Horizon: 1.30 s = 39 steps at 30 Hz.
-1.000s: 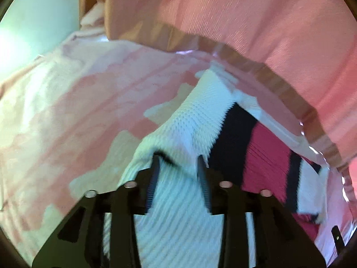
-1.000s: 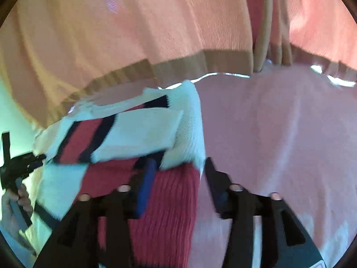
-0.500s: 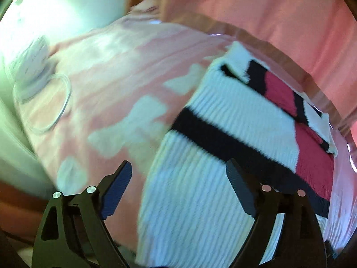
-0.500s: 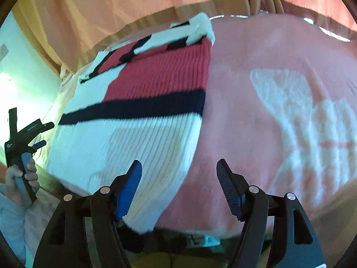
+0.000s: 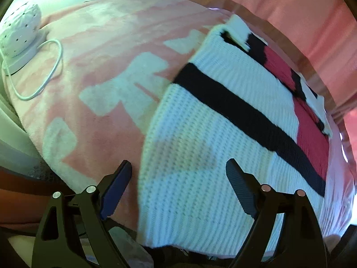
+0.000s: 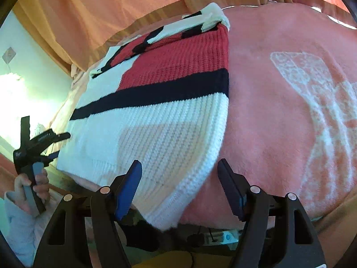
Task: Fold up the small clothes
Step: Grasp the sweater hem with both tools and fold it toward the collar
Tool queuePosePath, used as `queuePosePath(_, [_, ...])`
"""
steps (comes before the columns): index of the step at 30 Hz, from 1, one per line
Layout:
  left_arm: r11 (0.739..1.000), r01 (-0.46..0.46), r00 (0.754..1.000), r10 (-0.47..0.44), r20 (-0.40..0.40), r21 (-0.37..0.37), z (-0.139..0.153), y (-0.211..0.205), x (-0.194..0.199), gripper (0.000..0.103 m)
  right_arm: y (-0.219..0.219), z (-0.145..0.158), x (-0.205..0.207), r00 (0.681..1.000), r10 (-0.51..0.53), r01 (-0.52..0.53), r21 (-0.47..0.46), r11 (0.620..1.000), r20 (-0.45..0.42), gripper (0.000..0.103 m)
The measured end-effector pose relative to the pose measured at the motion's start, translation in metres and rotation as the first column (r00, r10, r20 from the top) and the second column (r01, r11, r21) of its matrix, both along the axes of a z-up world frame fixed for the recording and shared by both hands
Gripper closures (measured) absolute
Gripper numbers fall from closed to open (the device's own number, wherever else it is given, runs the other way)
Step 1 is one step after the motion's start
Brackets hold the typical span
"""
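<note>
Over the near edge of the bed, both tools hang w/ jaws spread wide. Left gripper point(image 5: 178, 174) has just been opening; its pads stand either side of the sweater's point(image 5: 223, 120) near left corner, no pad pressing on the knit, nothing held. Right gripper point(image 6: 179, 174) has let go too, jaws wide apart, straddling the near right corner where the white hem droops over the mattress edge; pads clear of the fabric as far as can be seen. In the right wrist view the left tool point(image 6: 35, 147) shows at far left, gripped by a hand point(image 6: 29, 187) in a pale sleeve.

No containers in sight.

Sweater lies flat on the pink blanket point(image 5: 107, 71), folded into a rectangle, long axis running near-to-far: white ribbed end near, black band across the middle, red block and folded-in sleeve bits at the far end by the curtain point(image 6: 111, 6). Left of it, well apart, a white lamp point(image 5: 20, 33) w/ a looped cord point(image 5: 51, 67) sits on the blanket.
</note>
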<state>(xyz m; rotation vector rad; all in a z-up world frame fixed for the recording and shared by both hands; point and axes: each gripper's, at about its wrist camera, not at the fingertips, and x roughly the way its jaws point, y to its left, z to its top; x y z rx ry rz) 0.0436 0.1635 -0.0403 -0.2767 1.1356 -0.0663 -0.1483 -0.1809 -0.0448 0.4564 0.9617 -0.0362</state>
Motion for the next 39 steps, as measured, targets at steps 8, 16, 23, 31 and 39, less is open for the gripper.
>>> queuePosePath(8, [0.993, 0.057, 0.998, -0.055, 0.022, -0.104, 0.004, -0.007, -0.006, 0.085, -0.014, 0.009, 0.002, 0.999, -0.036, 0.036, 0.019, 0.999, 0.036, 0.096])
queuePosePath(16, [0.979, 0.175, 0.98, -0.162, 0.119, -0.107, 0.062, -0.032, -0.065, 0.089, -0.038, 0.096, -0.052, 0.983, -0.021, 0.046, -0.136, 0.99, 0.181, 0.096])
queuePosePath(23, [0.958, 0.26, 0.954, -0.236, 0.186, -0.118, 0.093, -0.045, -0.142, 0.09, -0.044, 0.114, -0.125, 0.987, -0.023, 0.048, -0.157, 0.986, 0.16, 0.096])
queuePosePath(31, [0.952, 0.262, 0.941, -0.215, 0.262, -0.16, 0.139, -0.035, -0.199, 0.103, -0.029, 0.149, -0.183, 0.978, -0.029, 0.059, -0.144, 0.988, 0.205, 0.097])
queuePosePath(39, [0.946, 0.298, 0.948, -0.279, 0.152, -0.125, 0.114, -0.057, -0.151, 0.09, -0.043, 0.145, -0.143, 0.976, -0.009, 0.044, -0.153, 0.987, 0.218, 0.096])
